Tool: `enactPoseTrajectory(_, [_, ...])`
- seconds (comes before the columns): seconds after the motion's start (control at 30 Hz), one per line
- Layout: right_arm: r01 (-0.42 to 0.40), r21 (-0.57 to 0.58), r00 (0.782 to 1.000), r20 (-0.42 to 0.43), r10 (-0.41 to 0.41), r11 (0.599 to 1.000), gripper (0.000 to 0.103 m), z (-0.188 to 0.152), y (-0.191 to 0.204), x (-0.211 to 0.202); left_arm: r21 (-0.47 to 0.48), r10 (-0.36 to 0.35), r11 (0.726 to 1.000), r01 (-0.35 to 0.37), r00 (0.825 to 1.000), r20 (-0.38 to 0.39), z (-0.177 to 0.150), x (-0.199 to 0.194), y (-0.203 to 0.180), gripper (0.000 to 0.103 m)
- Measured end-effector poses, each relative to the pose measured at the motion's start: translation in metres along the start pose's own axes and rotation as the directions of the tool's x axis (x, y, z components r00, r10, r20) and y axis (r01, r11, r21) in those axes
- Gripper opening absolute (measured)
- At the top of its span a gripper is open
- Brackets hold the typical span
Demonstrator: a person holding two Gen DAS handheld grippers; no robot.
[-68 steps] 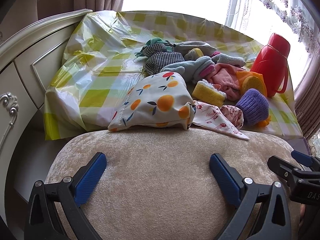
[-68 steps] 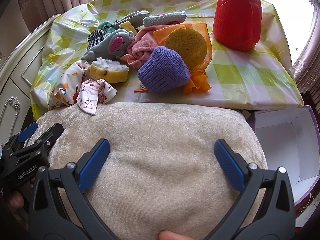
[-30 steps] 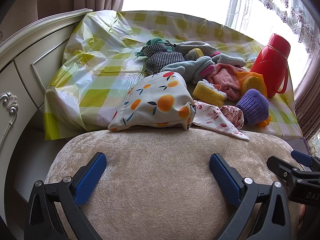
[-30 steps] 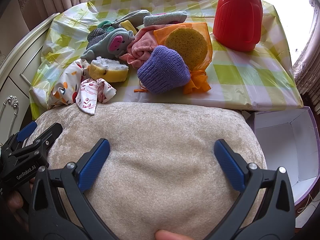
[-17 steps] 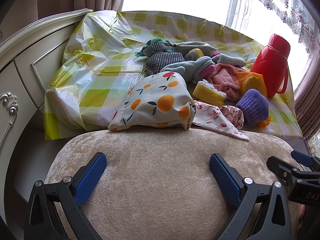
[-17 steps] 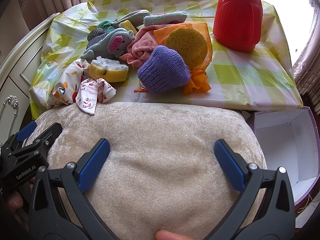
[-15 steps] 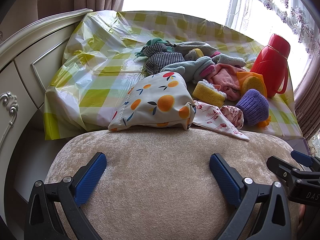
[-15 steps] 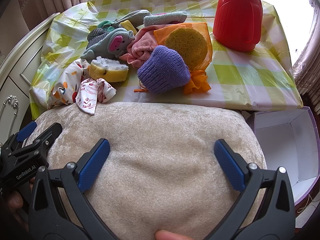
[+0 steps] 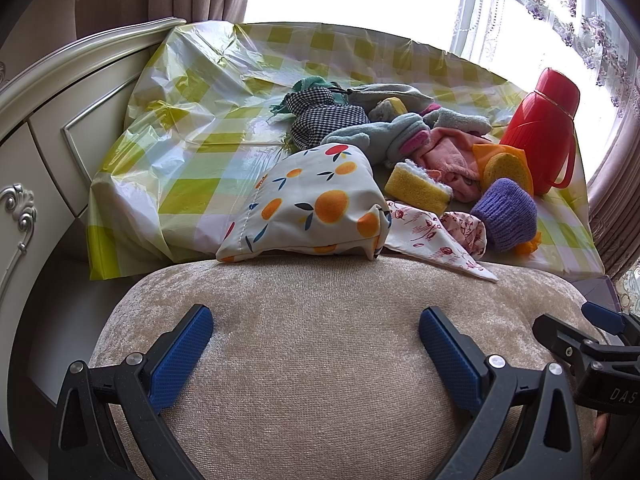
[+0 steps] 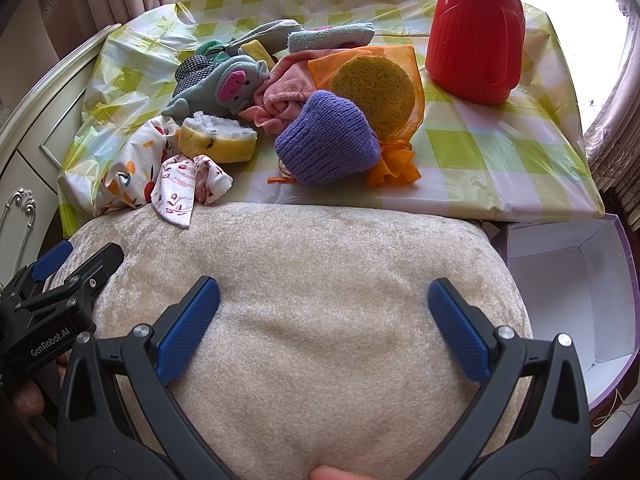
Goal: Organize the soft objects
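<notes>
While both grippers hang over a beige cushion (image 9: 320, 360), the left gripper (image 9: 316, 344) and the right gripper (image 10: 324, 316) each stand spread wide, pinching nothing. The soft things lie beyond the cushion on a table with a yellow checked cloth (image 9: 208, 148) — an orange-print pouch (image 9: 316, 208) nearest, a yellow sponge (image 10: 218, 140), a purple knit hat (image 10: 326, 140), a pink cloth (image 10: 284, 96), a grey plush toy (image 10: 224, 88). A red flask (image 10: 476, 36) stands upright at the far right — an open box (image 10: 568, 292) sits below the table edge.
</notes>
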State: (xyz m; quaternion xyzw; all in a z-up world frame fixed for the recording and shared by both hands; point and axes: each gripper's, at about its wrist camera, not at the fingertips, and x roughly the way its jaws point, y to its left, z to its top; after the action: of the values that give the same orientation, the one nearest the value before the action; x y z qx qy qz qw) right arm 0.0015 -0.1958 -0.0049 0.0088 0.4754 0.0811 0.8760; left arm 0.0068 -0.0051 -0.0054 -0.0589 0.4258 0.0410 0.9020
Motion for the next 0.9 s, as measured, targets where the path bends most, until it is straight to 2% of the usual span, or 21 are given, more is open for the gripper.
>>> enactPoseTrajectory(0.2, [-0.002, 0.0, 1.0, 0.005, 0.002, 1.0, 0.103, -0.001, -0.001, -0.001, -0.01, 0.001, 1.0, -0.001, 1.0, -0.001, 0.003, 0.0, 0.0, 0.103])
enactPoseTrajectory(0.3, [-0.029, 0.016, 0.999, 0.014, 0.029, 0.999, 0.103, 0.0, -0.005, -0.002, -0.023, -0.006, 1.0, 0.006, 1.0, 0.003, 0.008, 0.001, 0.002, 0.103])
enactPoseTrajectory(0.57, [-0.062, 0.072, 0.998, 0.038, 0.059, 0.995, 0.103, 0.025, -0.014, 0.005, -0.069, -0.01, 0.998, 0.013, 0.999, 0.035, 0.036, 0.009, 0.006, 0.103])
enactPoseTrajectory(0.73, [-0.058, 0.093, 0.992, 0.118, 0.047, 0.994, 0.101, 0.042, -0.014, 0.001, -0.052, 0.014, 0.999, -0.011, 0.999, 0.04, 0.034, 0.008, 0.001, 0.103])
enactPoseTrajectory(0.9, [-0.049, 0.091, 0.992, 0.122, 0.038, 0.995, 0.101, 0.057, -0.015, 0.012, -0.042, 0.019, 0.999, -0.017, 0.999, 0.044, 0.033, 0.008, -0.004, 0.103])
